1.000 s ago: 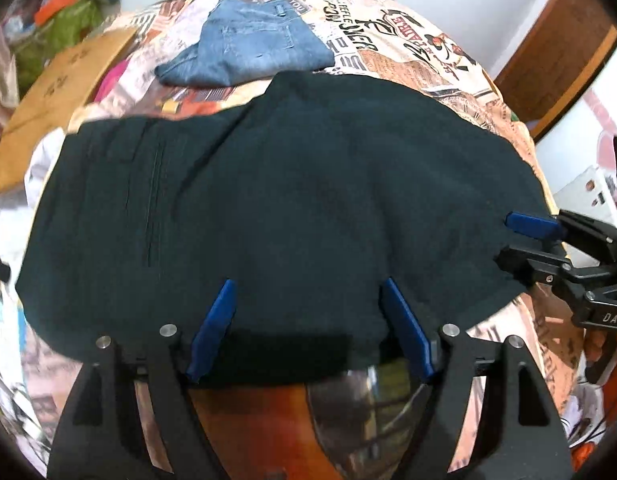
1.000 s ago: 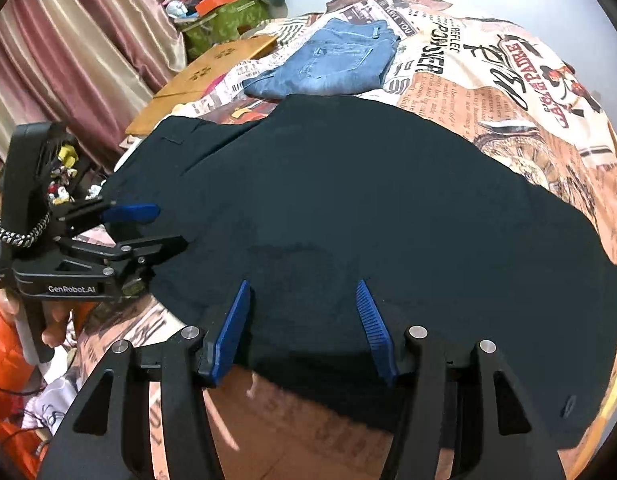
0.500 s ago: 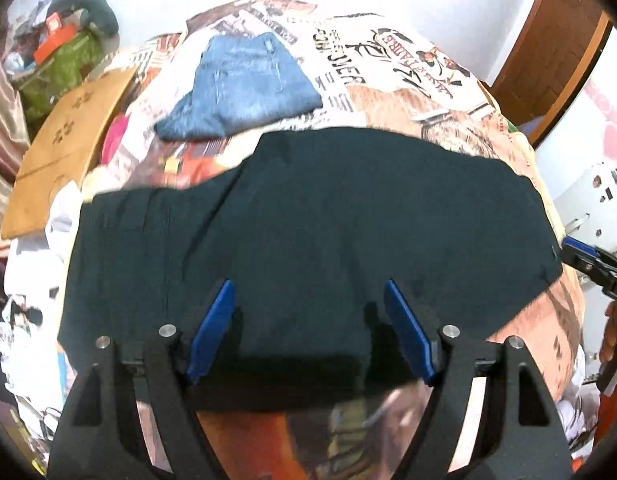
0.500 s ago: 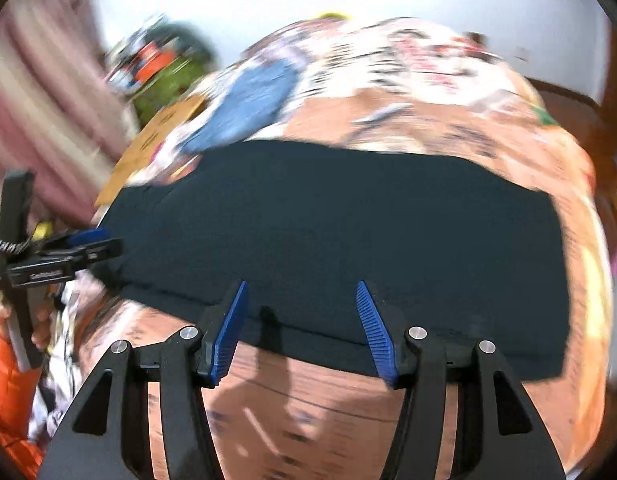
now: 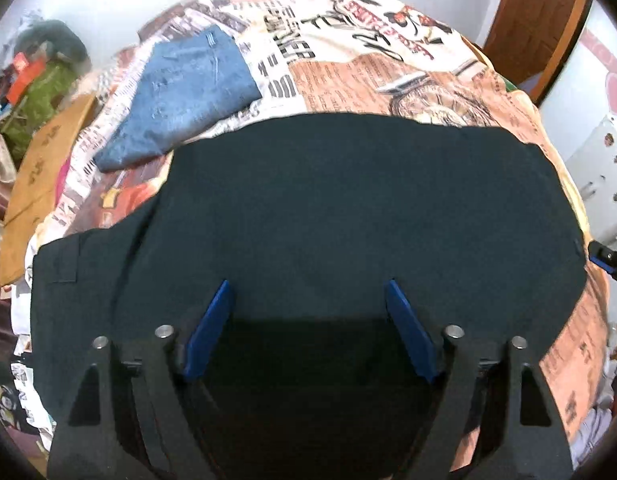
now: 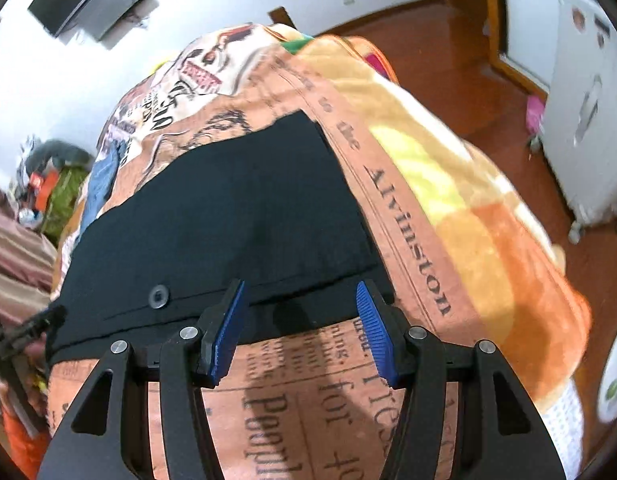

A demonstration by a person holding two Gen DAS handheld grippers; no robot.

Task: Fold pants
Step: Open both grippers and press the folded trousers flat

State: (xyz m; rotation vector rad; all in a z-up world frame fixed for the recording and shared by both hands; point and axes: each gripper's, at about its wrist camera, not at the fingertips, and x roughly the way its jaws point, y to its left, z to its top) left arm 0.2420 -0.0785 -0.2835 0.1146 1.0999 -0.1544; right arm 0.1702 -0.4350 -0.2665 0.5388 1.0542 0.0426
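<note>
Left gripper (image 5: pixel 308 320) poised low over the near edge of the dark pants (image 5: pixel 348 208), jaws spread wide, nothing between them. Right gripper (image 6: pixel 300 332) likewise wide open and empty, hovering at the pants' hem corner, fingertips just short of the cloth, a button (image 6: pixel 158 295) just ahead to its left. Pants spread flat across the printed bedspread (image 5: pixel 388 64). Beyond the left gripper, folded blue jeans (image 5: pixel 188 92); farther left, a cardboard box (image 5: pixel 40 160). Wooden floor (image 6: pixel 488 92) off to the right gripper's right.

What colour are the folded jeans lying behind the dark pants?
Light blue denim, clearest in the left wrist view.
</note>
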